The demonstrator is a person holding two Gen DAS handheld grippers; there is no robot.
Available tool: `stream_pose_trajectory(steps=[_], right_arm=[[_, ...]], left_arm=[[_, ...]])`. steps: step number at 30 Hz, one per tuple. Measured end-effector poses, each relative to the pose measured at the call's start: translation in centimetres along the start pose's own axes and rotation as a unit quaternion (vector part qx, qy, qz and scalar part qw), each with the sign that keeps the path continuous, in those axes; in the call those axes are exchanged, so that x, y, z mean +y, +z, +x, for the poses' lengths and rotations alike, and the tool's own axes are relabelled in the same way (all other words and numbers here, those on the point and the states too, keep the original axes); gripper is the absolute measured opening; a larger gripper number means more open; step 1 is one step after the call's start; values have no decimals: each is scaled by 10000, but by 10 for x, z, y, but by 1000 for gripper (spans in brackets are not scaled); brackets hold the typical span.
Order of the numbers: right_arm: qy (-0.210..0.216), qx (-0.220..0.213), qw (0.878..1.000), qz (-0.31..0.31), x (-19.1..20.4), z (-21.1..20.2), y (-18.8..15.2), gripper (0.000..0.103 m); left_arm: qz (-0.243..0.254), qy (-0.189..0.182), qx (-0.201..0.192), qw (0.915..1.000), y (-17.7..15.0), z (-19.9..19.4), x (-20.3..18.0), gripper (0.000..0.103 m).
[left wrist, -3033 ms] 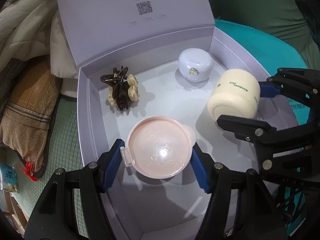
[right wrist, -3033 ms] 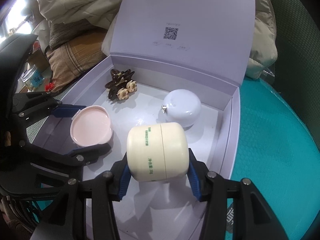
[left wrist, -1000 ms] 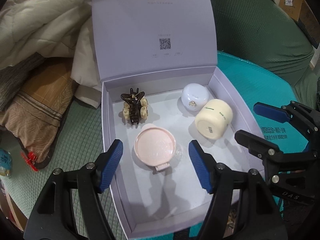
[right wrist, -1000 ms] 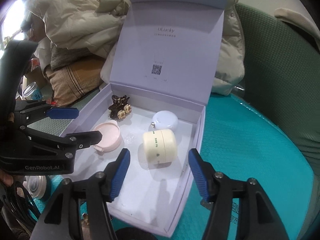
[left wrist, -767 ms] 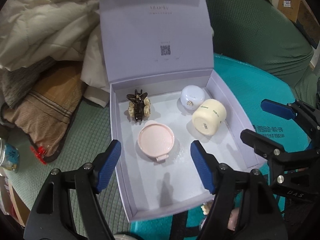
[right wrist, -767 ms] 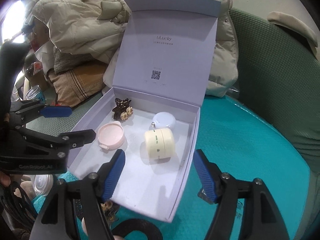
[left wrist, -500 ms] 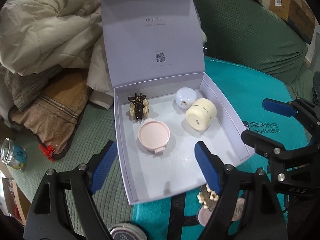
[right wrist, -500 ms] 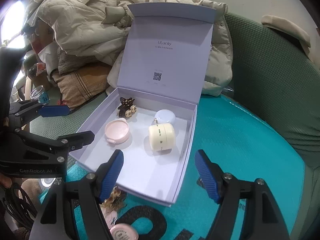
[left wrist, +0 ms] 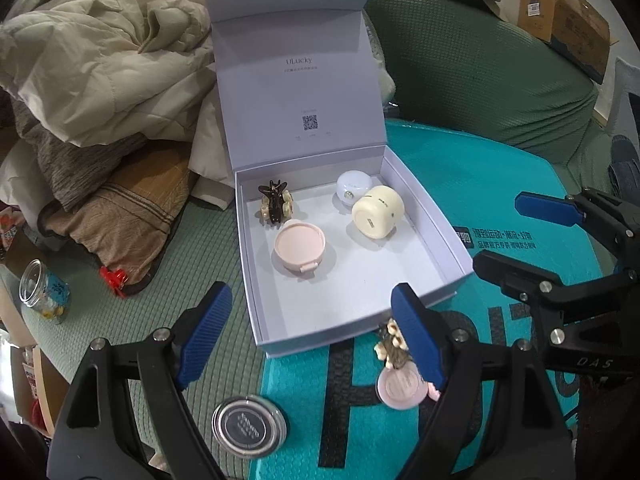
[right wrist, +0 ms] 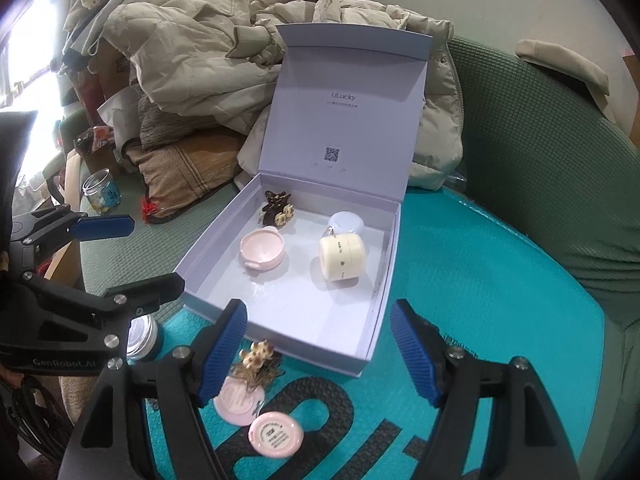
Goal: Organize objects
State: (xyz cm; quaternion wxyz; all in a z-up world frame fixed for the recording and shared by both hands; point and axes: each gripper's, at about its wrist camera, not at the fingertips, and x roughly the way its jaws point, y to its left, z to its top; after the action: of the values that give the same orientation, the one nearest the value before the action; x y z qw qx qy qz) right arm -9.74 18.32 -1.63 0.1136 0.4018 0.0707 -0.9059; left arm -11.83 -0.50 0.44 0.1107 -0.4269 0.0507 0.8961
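Left tongs [left wrist: 310,336] were spreading wider, nothing between the blue pads; they hung over the near edge of the box. Right tongs [right wrist: 318,346] stood released and empty, above the box's near right corner.

Surface: a teal mat [right wrist: 480,280] with large black lettering, laid over a green textured sofa seat [left wrist: 192,264]. The green sofa back [right wrist: 540,160] rose on the far right. A heap of beige padded jackets [left wrist: 100,52] filled the far left, with a tan striped cushion [left wrist: 132,208] below it. A cardboard carton [left wrist: 568,16] sat on top of the sofa back at the far right. Bright window light came in at the far left of the right-wrist view.

The lilac box [left wrist: 256,280] lay open on the seat, half on the mat, its lid [left wrist: 296,80] upright at the far side with a QR code printed inside. Inside the box: a brown and cream hair claw [left wrist: 275,205] at far left, a pink round compact [left wrist: 299,245] near it, a white round case [left wrist: 352,186] at far right, and a cream jar [left wrist: 378,211] on its side just near of that case, seemingly touching it.

Outside, near the box's front wall: a second hair claw [right wrist: 258,362] lying on a pink disc [right wrist: 236,400], a pink lidded pot [right wrist: 275,434] just near of them, and a black-lidded clear jar [left wrist: 249,426] on the left. A glass jar with a blue label [left wrist: 42,296] and a small red clip [left wrist: 114,278] stood on the green seat, well to the left.
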Motion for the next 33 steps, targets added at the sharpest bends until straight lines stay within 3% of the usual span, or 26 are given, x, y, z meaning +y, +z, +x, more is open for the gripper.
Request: stream_pose_trajectory(steps=[33], right_arm=[[271, 283, 9990, -229, 40, -30, -68, 77]], left_arm=[[-115, 111, 150, 9998, -75, -41, -13, 84]])
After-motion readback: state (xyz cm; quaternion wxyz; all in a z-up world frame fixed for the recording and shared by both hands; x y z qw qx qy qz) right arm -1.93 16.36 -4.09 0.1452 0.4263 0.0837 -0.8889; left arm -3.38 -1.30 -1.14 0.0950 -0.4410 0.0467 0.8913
